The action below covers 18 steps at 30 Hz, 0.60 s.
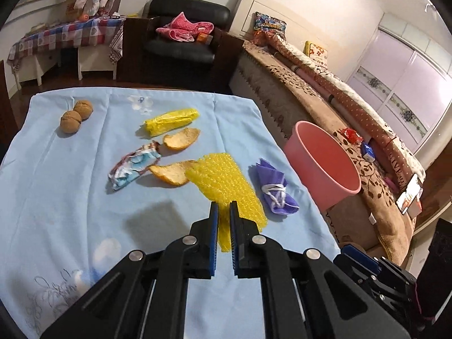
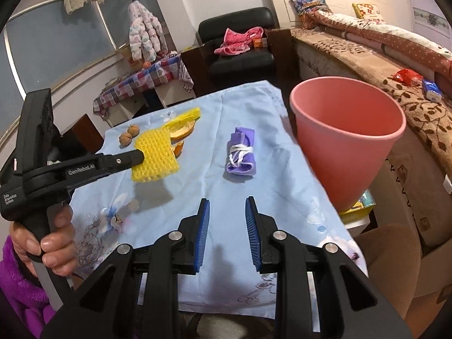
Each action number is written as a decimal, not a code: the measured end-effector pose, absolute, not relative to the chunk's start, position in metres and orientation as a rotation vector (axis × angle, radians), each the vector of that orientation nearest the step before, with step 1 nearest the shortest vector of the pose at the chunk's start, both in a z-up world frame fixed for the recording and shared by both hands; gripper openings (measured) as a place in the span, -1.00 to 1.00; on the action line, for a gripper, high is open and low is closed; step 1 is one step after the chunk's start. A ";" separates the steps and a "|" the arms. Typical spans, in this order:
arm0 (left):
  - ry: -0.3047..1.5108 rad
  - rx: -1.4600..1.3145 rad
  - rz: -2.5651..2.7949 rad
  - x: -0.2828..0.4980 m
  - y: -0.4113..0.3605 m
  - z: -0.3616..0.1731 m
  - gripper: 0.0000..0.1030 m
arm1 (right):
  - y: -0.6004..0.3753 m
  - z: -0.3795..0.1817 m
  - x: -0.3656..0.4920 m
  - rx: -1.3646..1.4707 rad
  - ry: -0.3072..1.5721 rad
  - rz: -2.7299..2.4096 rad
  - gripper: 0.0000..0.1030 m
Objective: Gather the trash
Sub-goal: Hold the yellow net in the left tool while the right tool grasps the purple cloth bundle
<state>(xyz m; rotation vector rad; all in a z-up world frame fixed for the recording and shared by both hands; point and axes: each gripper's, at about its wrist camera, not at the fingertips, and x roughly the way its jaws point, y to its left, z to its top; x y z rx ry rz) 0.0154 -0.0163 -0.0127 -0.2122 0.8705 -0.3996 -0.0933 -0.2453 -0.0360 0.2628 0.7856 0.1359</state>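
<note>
Trash item in hand: yellow bubble wrap (image 2: 155, 155), a soft sheet, pinched at its near edge by the left gripper (image 1: 224, 220), whose jaws are pressed together on it; in the right wrist view the sheet hangs clear of the cloth with a shadow beneath. Judged very light, limp and slightly slick, it should droop and sway when carried; an edge pinch suffices, though a deeper bite would guard against slipping. Right gripper (image 2: 227, 234): jaws partly spread, nothing between them, poised over the near edge of the table. Support: table under a light blue tablecloth (image 1: 56, 197). Beyond the held sheet, toward the right edge: folded purple face mask (image 1: 275, 186) with white ear loops, soft and light, best taken across its folded middle. Mid-table: two orange peels (image 1: 175, 155), curled and fairly stiff, one partly under the bubble wrap in the left wrist view; beside them a crumpled blue-and-white wrapper (image 1: 132, 166). Further back: bunched yellow plastic bag (image 1: 169, 121). Far left corner: two walnuts (image 1: 76, 115), touching, hard and round, likely to roll. Receptacle: pink bin (image 2: 347, 138), open-topped and apparently empty, standing just off the right edge of the table. Person's hand (image 2: 53, 240), purple sleeve, grips the left handle.
</note>
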 end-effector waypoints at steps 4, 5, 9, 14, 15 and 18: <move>0.828 -0.186 -0.385 0.017 -0.001 -0.018 -0.87 | -0.248 -0.052 -0.085 0.325 0.853 0.081 -0.48; 0.810 -0.182 -0.387 0.018 0.004 -0.018 -0.87 | -0.249 -0.053 -0.083 0.333 0.861 0.066 -0.48; 0.755 -0.201 -0.418 0.026 0.020 -0.019 -0.86 | -0.241 -0.057 -0.073 0.336 0.876 0.056 -0.48; 0.735 -0.223 -0.460 0.035 0.029 -0.026 -0.86 | -0.230 -0.047 -0.056 0.282 0.839 0.049 -0.48; 0.742 -0.229 -0.475 0.036 0.029 -0.029 -0.86 | -0.228 -0.046 -0.050 0.258 0.846 0.019 -0.48; 0.752 -0.251 -0.508 0.040 0.032 -0.038 -0.86 | -0.225 -0.050 -0.037 0.212 0.872 -0.022 -0.48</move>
